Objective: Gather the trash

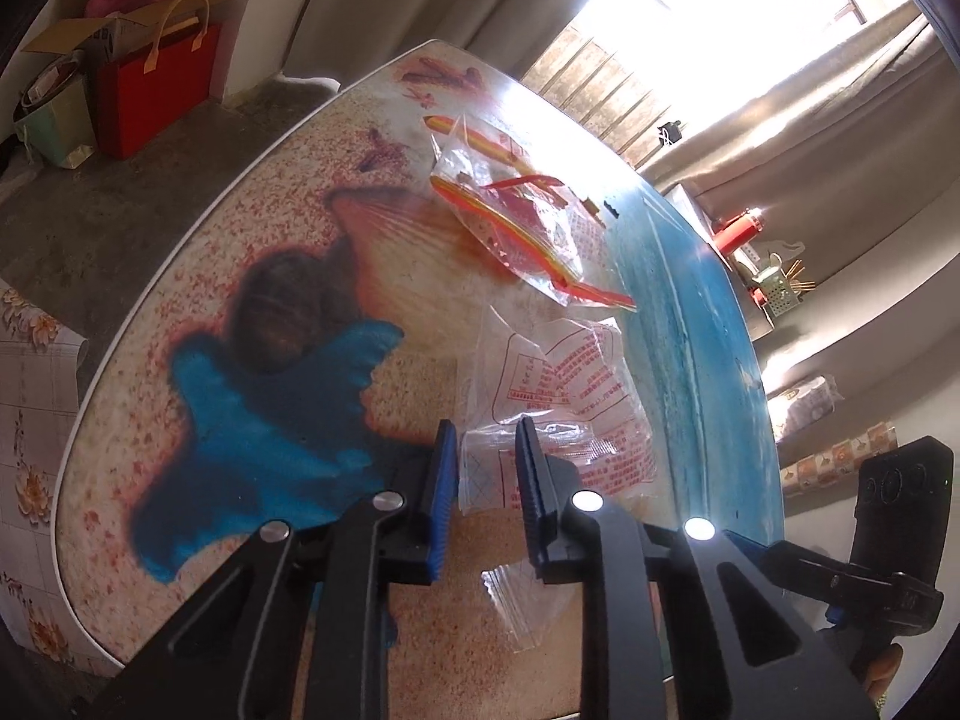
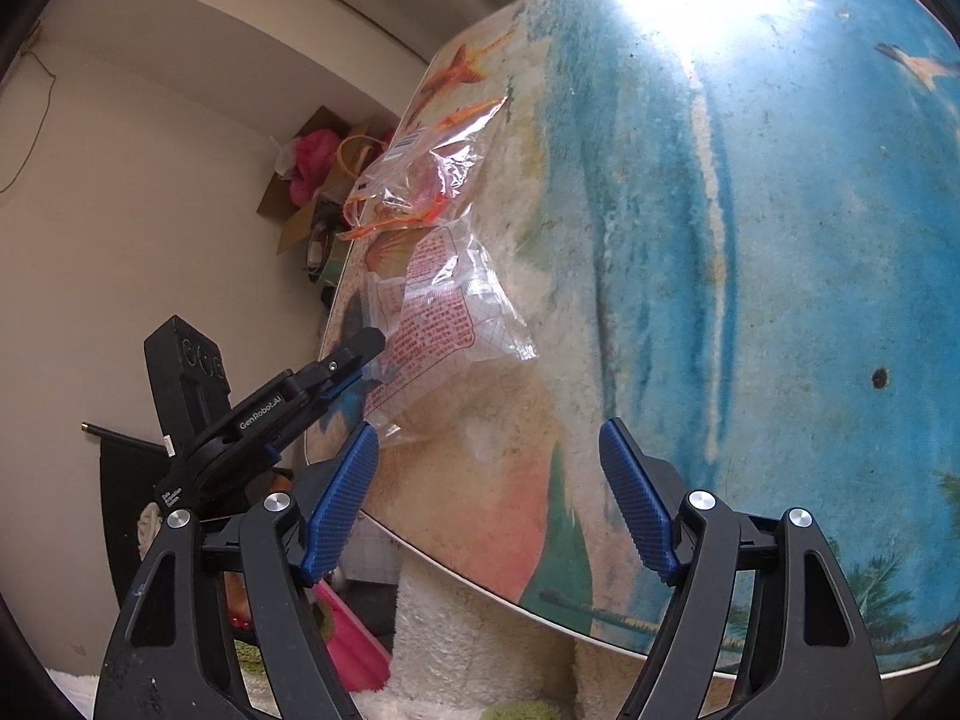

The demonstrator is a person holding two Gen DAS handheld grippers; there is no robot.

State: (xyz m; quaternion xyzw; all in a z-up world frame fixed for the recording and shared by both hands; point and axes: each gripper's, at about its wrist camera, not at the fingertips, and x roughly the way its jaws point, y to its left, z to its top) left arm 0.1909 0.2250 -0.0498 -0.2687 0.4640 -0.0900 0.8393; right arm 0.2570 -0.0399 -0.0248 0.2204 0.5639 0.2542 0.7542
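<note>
The left hand-held gripper sits low over the bench, its blue pads narrowed around the near edge of a clear printed plastic bag, though whether they pinch it I cannot tell. Beyond it lies a clear zip bag. The right hand-held gripper hangs released, with the printed bag ahead to its left.

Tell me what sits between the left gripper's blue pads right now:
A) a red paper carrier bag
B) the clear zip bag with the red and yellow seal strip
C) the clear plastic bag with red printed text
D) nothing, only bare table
C: in the left wrist view the left gripper has its narrowly spaced pads on either side of an edge of the clear plastic bag with red printed text; the zip bag lies farther away on the table.
</note>
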